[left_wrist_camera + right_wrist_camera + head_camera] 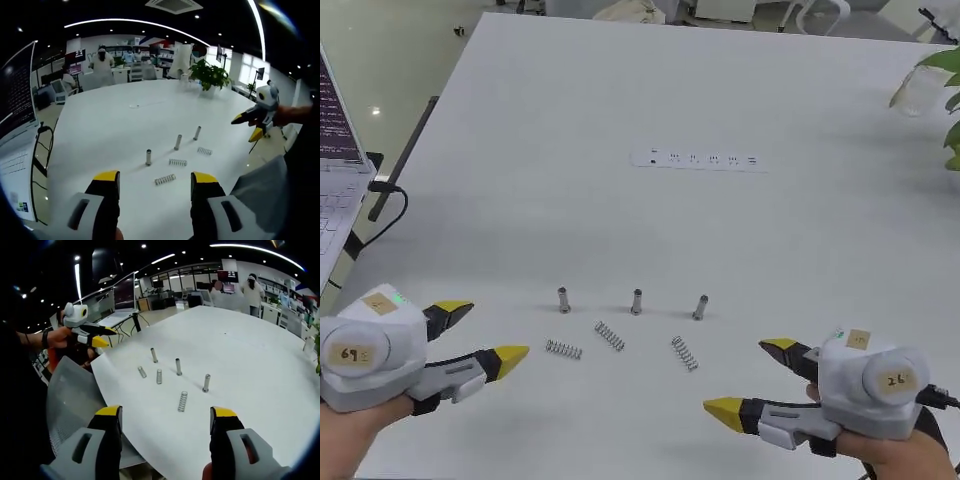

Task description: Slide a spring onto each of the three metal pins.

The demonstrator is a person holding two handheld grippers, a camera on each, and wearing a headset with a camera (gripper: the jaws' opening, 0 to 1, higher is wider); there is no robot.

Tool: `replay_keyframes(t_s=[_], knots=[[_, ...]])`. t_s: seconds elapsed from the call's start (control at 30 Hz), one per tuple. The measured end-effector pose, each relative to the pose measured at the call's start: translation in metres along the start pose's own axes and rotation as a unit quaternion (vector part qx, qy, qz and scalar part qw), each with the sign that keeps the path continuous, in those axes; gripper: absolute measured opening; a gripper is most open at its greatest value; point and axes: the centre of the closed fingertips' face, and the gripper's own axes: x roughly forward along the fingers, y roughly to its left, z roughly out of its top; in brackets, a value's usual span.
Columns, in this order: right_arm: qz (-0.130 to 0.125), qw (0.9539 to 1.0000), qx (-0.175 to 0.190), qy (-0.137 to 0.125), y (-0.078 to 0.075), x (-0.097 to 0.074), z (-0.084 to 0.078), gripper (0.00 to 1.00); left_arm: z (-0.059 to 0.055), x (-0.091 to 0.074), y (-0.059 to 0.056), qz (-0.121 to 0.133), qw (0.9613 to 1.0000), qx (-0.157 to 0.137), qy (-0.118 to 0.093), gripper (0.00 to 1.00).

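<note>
- Three metal pins stand upright in a row on a white workbench (520, 150): the left pin (563, 299), the middle pin (636, 301) and the right pin (700, 307), all bare.
- The springs lie flat on the bench just on the near side of the pins, each apart from the others: the left spring (563, 349), the middle spring (609, 336) and the right spring (684, 353).
- The left gripper (488, 332), held at the near left edge, has its yellow-tipped jaws spread wide with nothing between them. A tan sticker (355, 353) on its body reads "69".
- The right gripper (748, 377), at the near right edge, is likewise wide open and empty-jawed. Its tan tag (895, 380) reads "26".
- A white power strip (698, 159) lies well beyond the pins; its markings are too small to read.
- A laptop (335, 150) at the left edge shows lines of text too blurred to make out.
- A potted plant (945, 100) leans in at the far right.
</note>
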Motion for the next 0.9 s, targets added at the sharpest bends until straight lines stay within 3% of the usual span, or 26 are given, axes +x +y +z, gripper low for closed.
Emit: replay_keyframes(t_s=[0.37, 0.6, 0.9], knots=[[-0.002, 1.0000, -0.001, 0.001, -0.003, -0.001, 0.001, 0.70, 0.006, -0.014, -0.008, -0.006, 0.9999, 0.007, -0.013, 0.64], [-0.001, 1.0000, -0.002, -0.001, -0.004, -0.001, 0.003, 0.70, -0.001, -0.023, -0.009, -0.002, 0.9999, 0.007, -0.012, 0.66], [0.002, 1.0000, -0.003, -0.007, -0.003, -0.003, 0.007, 0.71, 0.003, -0.026, -0.010, -0.001, 0.9998, 0.008, -0.020, 0.69]])
